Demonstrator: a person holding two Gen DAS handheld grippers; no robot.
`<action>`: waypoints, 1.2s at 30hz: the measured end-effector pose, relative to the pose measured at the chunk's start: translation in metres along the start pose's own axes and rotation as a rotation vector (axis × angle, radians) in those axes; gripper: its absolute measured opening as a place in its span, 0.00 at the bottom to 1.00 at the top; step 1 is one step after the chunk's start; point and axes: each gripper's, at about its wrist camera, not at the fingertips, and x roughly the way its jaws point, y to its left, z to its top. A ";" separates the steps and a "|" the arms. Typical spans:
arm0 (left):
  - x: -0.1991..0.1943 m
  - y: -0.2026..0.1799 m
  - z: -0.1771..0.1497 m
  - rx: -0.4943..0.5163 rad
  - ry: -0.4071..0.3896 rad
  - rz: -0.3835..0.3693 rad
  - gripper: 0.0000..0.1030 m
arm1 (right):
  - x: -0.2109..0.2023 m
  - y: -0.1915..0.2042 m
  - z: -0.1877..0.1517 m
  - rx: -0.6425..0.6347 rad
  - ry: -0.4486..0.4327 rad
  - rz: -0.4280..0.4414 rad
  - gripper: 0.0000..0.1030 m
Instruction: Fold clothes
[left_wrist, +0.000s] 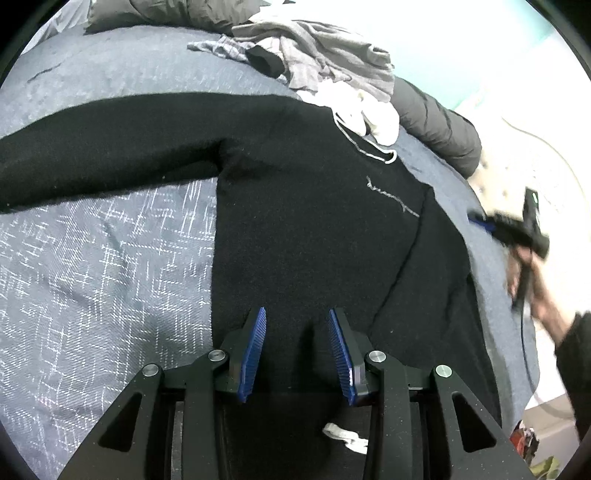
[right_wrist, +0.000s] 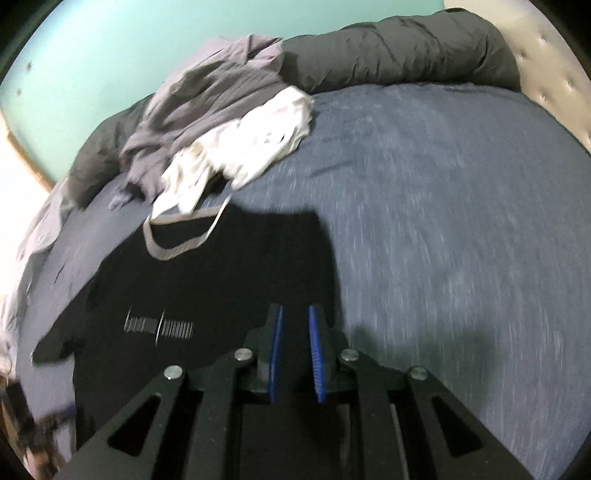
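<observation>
Soft, limp black sweater (left_wrist: 295, 221) on the bed (left_wrist: 92, 277): pinch at hem or sleeve cuff; left tongs (left_wrist: 297, 347) part-open, right tongs (right_wrist: 295, 350) narrow, both empty.

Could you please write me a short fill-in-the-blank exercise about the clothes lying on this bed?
1. The black long-sleeved sweater lies spread on a ____ bedspread.
2. The sweater's neckline is trimmed in ____.
3. Beyond the neckline, a crumpled ____ garment lies against a heap of grey clothes.
4. Between the left gripper's blue pads there is ____.

Missing words: blue; grey; white; nothing
</observation>
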 end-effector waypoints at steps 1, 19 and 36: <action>-0.002 -0.002 0.000 0.003 -0.003 0.001 0.37 | -0.001 0.000 -0.010 -0.010 0.012 0.007 0.14; -0.062 0.022 -0.020 -0.113 0.002 0.029 0.44 | -0.035 0.038 -0.099 0.029 -0.021 0.060 0.14; -0.149 0.203 0.000 -0.435 -0.071 0.266 0.47 | -0.057 0.097 -0.164 0.032 -0.066 0.315 0.14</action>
